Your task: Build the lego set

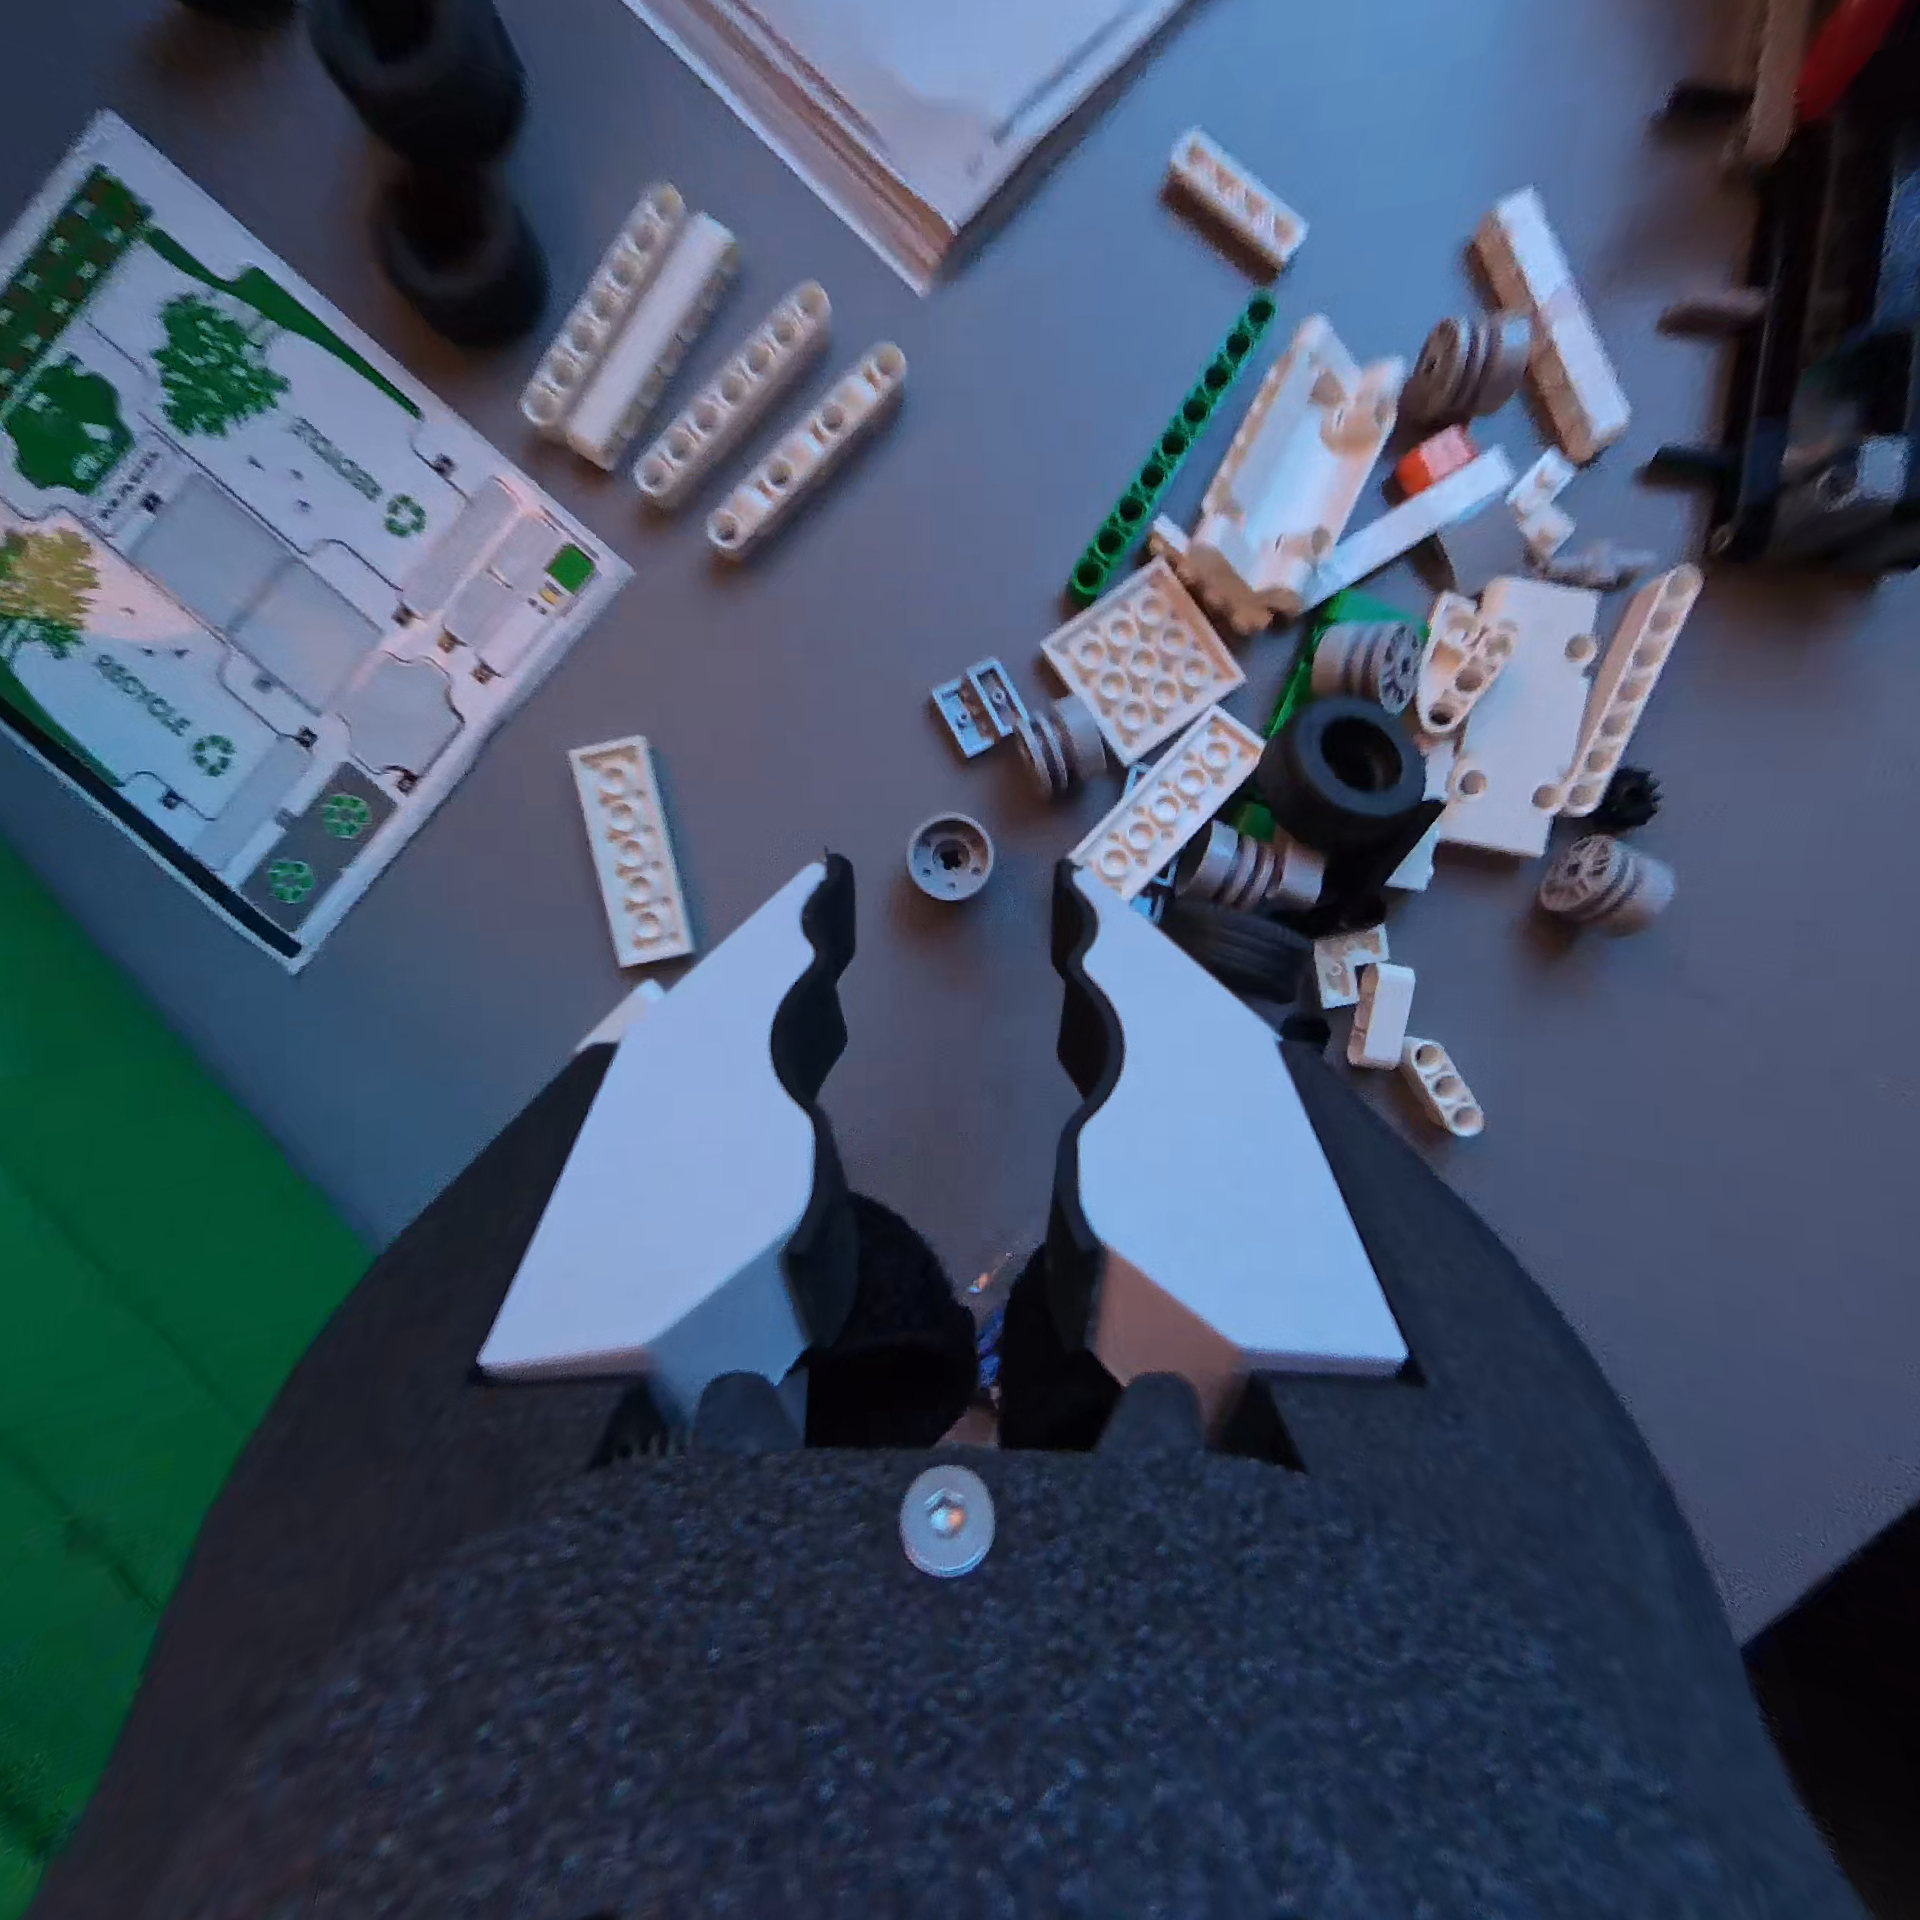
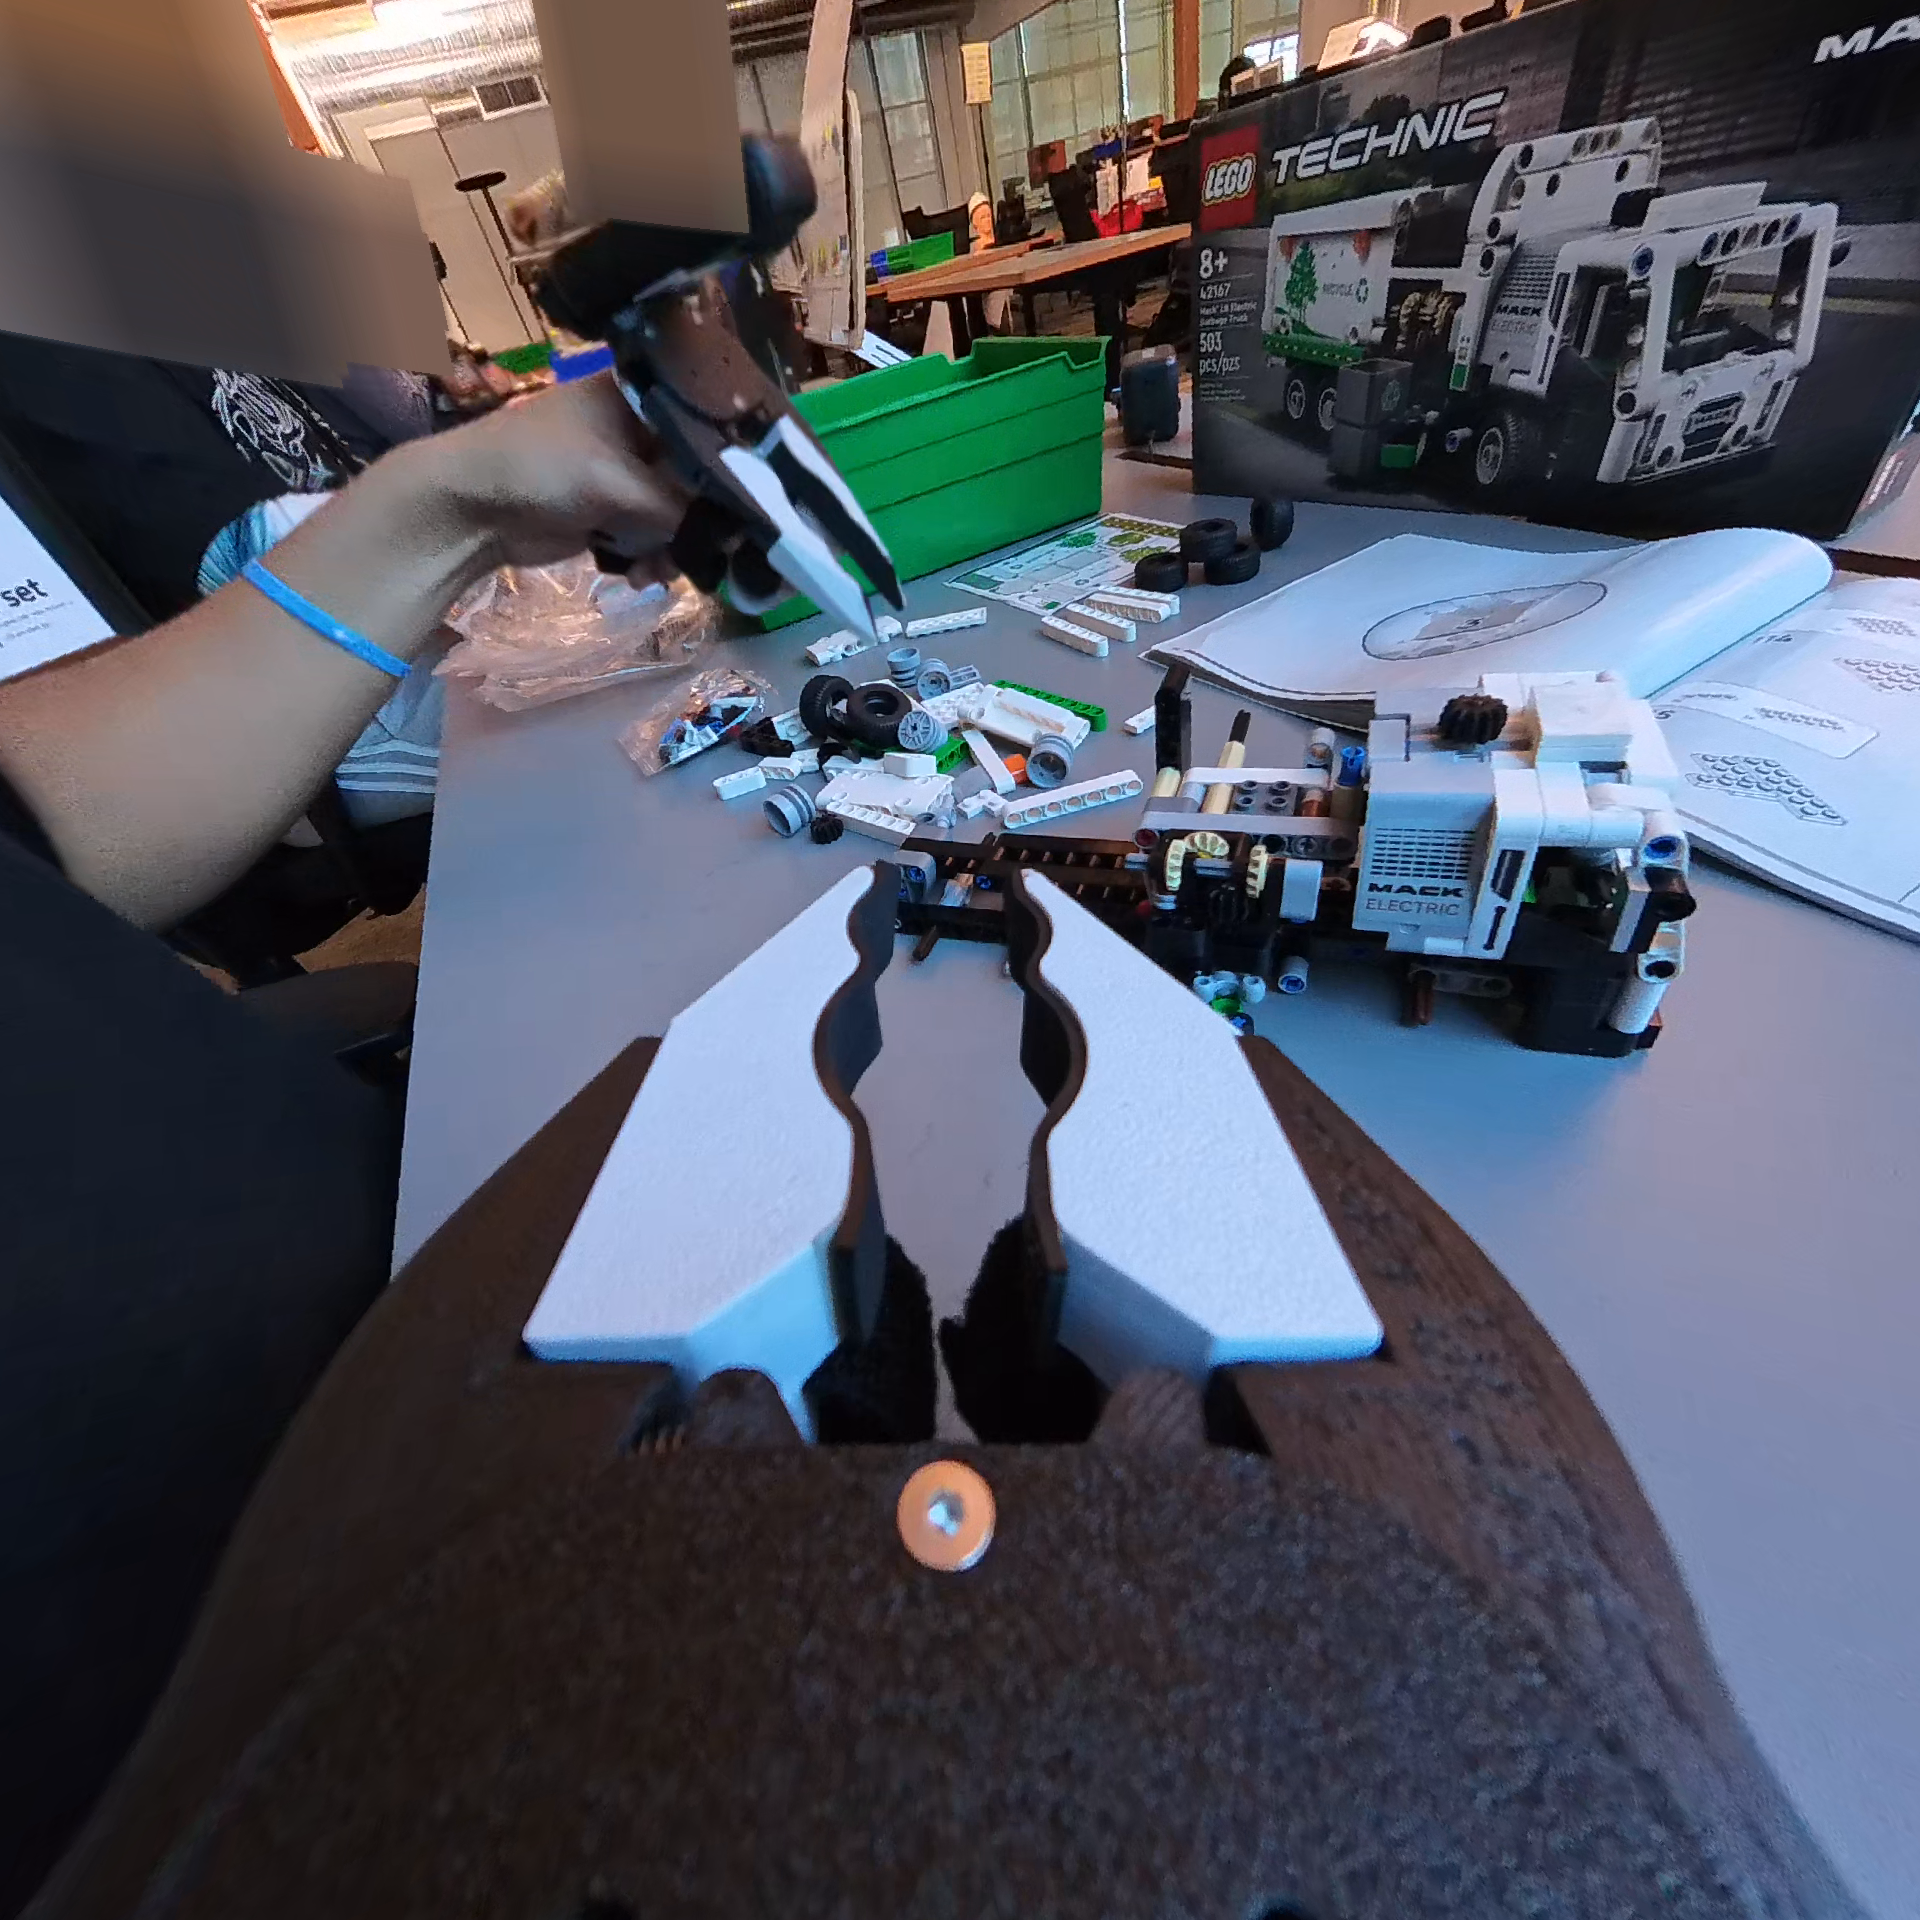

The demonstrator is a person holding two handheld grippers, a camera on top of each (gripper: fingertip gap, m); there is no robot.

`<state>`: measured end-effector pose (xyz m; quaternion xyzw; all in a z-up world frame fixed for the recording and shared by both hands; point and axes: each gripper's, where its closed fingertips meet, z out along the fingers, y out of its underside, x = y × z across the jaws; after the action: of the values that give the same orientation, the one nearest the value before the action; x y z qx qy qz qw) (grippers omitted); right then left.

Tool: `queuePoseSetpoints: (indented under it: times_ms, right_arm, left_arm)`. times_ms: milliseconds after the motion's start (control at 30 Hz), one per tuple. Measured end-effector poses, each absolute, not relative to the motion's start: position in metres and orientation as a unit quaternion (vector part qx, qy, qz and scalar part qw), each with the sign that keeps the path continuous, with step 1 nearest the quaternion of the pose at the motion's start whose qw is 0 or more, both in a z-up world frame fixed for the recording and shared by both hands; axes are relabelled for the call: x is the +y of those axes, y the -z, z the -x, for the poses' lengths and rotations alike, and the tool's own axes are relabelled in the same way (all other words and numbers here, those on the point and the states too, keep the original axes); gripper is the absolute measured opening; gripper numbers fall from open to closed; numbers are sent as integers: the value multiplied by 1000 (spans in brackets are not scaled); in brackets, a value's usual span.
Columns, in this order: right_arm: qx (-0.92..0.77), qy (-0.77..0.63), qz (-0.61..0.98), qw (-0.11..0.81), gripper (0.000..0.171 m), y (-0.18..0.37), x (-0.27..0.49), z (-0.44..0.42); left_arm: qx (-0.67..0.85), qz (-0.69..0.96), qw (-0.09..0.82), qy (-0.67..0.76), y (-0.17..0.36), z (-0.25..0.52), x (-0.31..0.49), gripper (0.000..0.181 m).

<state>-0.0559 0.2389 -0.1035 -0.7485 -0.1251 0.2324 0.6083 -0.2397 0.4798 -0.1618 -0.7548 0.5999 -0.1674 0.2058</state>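
My left gripper (image 1: pixel 951 873) is open and empty above the grey table, its tips on either side of a small grey round hub (image 1: pixel 948 854) lying on the table. A white studded plate (image 1: pixel 630 850) lies to its left and a pile of loose white, grey and green pieces (image 1: pixel 1340 644) with a black tyre (image 1: pixel 1345 771) to its right. My right gripper (image 2: pixel 951 883) is open and empty, pointing at the black rear frame of the half-built white truck (image 2: pixel 1434 862). The left gripper (image 2: pixel 873 613) also shows in the right wrist view, over the piece pile (image 2: pixel 914 727).
A sticker sheet (image 1: pixel 239 540) and several white beams (image 1: pixel 717 374) lie left of the pile. Black tyres (image 2: pixel 1210 551), an open instruction booklet (image 2: pixel 1558 613), a green bin (image 2: pixel 956 457), the set's box (image 2: pixel 1558 270) and plastic bags (image 2: pixel 582 644) stand around. A person's arm (image 2: pixel 260 675) holds the left gripper. The tips of one gripper are about 30 cm away from the tips of the other. The right gripper is farther from the white studded plate (image 1: pixel 630 850), some 40 cm, than the left, some 6 cm.
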Motion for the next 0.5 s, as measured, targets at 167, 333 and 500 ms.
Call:
queuePoseSetpoints:
  times_ms: [167,333,500]
  right_arm:
    - [-123,-231,749,609,20,103,239,55]
    - [-119,-233,748,609,20,103,239,54]
    - [-121,-232,750,608,20,104,240,55]
  left_arm:
    - [603,756,199,160,183,239,475,36]
    - [596,762,205,149,187,241,482,16]
    - [582,782,186,124,188,268,484,16]
